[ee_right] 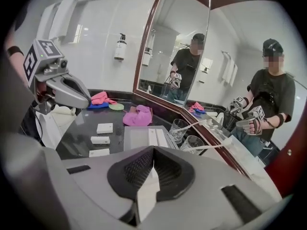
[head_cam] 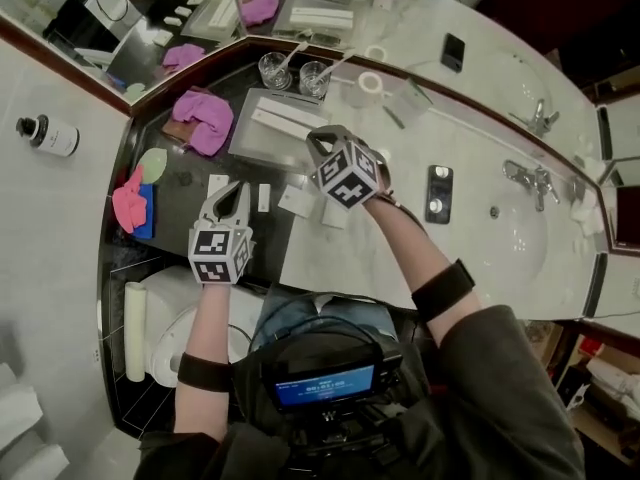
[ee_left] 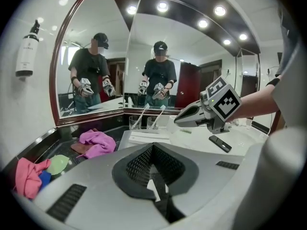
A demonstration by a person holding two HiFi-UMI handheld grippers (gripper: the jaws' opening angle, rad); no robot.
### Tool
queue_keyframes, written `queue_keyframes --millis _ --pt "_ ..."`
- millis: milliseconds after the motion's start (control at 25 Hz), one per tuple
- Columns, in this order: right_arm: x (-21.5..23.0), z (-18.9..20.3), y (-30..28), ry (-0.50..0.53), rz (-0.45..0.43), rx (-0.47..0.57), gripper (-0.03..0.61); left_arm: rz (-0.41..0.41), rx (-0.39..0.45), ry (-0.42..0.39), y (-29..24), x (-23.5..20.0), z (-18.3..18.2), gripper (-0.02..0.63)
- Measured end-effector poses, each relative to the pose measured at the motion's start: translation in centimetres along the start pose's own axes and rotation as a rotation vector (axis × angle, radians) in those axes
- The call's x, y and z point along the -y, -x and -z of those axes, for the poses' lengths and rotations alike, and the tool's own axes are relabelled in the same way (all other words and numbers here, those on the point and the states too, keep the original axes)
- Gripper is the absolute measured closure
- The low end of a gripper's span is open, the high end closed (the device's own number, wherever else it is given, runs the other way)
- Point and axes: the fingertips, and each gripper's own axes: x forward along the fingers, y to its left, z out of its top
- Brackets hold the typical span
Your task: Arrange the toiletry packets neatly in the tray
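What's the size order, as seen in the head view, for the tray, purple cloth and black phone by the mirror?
1. tray
2. purple cloth
3. black phone

All three lie on the same counter, so nearness hardly skews this.

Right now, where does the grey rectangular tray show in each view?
Head view: the grey rectangular tray lies upper centre, right of the magenta cloth.
Left gripper view: the tray sits centre, right of that cloth.
Right gripper view: the tray sits centre, below that cloth.
Shared landmark: two clear drinking glasses, next to the tray.
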Motion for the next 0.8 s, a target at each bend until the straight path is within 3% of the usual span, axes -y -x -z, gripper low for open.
queue_keyframes --millis 600,800 --pt "-3.6 6.0 11.7 -0.276 -0.014 0.095 0.568 0.023 0.028 0.001 3.2 4.8 -0.9 0.612" --pt "-4.2 7.1 14.2 -0.326 -0.007 0.119 0.568 0.022 0.039 0.001 4.1 6.0 -1.1 0.612"
